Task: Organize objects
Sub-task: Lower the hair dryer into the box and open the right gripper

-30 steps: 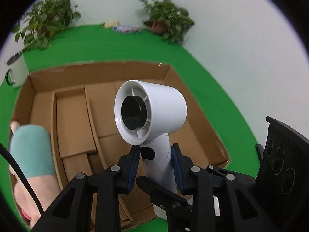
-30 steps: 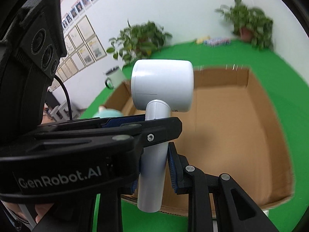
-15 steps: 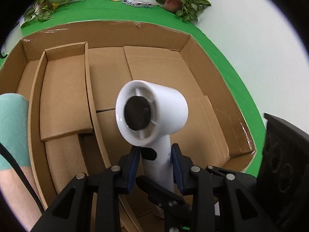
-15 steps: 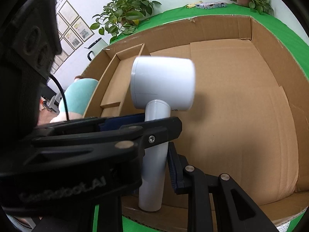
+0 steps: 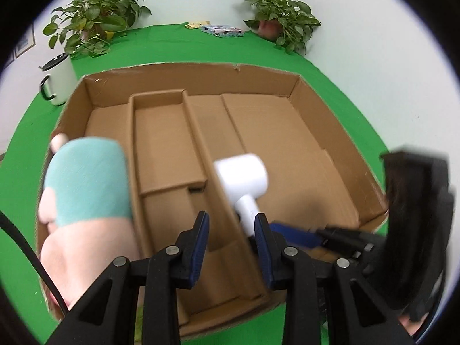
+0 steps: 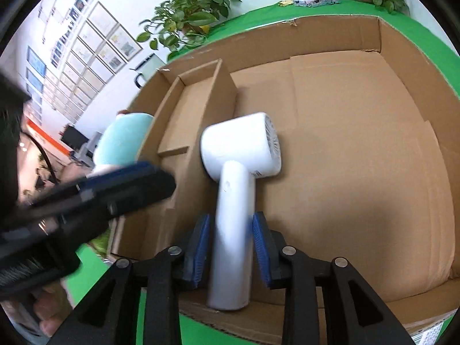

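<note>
1. Beside the cardboard box [image 5: 313, 106], on the green worktop [image 5: 172, 49], stands a white mug [image 5: 59, 79].
2. Left gripper [image 5: 231, 247]: fingers parted, nothing between them.
3. White hair dryer [image 6: 241, 155] lies in the box's wide right compartment.
4. Right gripper [image 6: 231, 247]: fingers have just been opening, flanking the dryer's handle, seemingly clear of it.

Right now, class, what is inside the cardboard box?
In the cardboard box: a white hair dryer in the large section and cardboard dividers. A plush toy covers its left corner.
</note>
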Action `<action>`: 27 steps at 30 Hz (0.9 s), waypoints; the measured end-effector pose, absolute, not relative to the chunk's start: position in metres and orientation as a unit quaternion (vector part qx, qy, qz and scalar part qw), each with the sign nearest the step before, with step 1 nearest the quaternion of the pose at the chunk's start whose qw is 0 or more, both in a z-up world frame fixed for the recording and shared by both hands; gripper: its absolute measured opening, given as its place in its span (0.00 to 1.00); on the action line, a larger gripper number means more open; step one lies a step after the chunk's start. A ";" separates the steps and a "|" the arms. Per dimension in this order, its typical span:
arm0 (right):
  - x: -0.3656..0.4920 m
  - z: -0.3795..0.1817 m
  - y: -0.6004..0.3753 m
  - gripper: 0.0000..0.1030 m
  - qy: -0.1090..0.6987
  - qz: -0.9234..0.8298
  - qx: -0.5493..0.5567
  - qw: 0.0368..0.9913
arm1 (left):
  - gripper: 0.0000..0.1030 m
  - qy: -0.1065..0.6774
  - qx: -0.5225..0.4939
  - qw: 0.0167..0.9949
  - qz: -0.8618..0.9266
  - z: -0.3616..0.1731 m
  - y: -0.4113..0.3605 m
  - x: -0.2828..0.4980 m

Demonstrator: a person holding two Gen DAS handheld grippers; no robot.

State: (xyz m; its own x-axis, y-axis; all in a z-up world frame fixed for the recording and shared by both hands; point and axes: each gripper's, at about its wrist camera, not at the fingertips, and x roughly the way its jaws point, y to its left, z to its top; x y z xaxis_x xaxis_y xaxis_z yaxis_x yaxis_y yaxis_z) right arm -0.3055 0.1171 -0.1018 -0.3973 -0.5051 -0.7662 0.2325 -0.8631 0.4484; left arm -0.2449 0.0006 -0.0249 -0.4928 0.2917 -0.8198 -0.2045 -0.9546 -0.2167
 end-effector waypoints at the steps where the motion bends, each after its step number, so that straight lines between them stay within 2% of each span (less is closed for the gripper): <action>1: -0.304 -0.099 0.118 0.30 -0.137 -0.826 0.498 0.226 | 0.31 -0.041 -0.484 0.137 0.864 -0.028 -0.003 -0.241; 4: -0.302 -0.096 0.115 0.27 -0.128 -0.826 0.500 0.227 | 0.31 -0.036 -0.490 0.130 0.861 -0.034 -0.007 -0.238; 6: -0.301 -0.095 0.108 0.19 -0.107 -0.828 0.503 0.224 | 0.31 -0.036 -0.491 0.132 0.860 -0.039 -0.010 -0.234; 13: -0.300 -0.095 0.096 0.19 -0.089 -0.831 0.507 0.211 | 0.29 -0.035 -0.497 0.133 0.857 -0.045 -0.022 -0.229; 18: -0.298 -0.093 0.090 0.23 -0.053 -0.839 0.503 0.200 | 0.22 -0.024 -0.498 0.132 0.857 -0.046 -0.024 -0.224; 25: -0.294 -0.090 0.084 0.23 -0.015 -0.841 0.505 0.195 | 0.22 -0.029 -0.495 0.127 0.859 -0.045 -0.022 -0.219; 27: -0.290 -0.088 0.087 0.28 -0.013 -0.844 0.501 0.192 | 0.22 -0.031 -0.488 0.124 0.864 -0.042 -0.023 -0.215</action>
State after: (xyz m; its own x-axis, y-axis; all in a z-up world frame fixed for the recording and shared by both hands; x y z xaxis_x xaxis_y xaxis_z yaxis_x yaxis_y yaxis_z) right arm -0.2898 0.0874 -0.0881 -0.4241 -0.3375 -0.8403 0.3107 -0.9259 0.2150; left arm -0.2150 -0.0230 -0.0417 -0.4933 0.2434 -0.8351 -0.1838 -0.9675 -0.1735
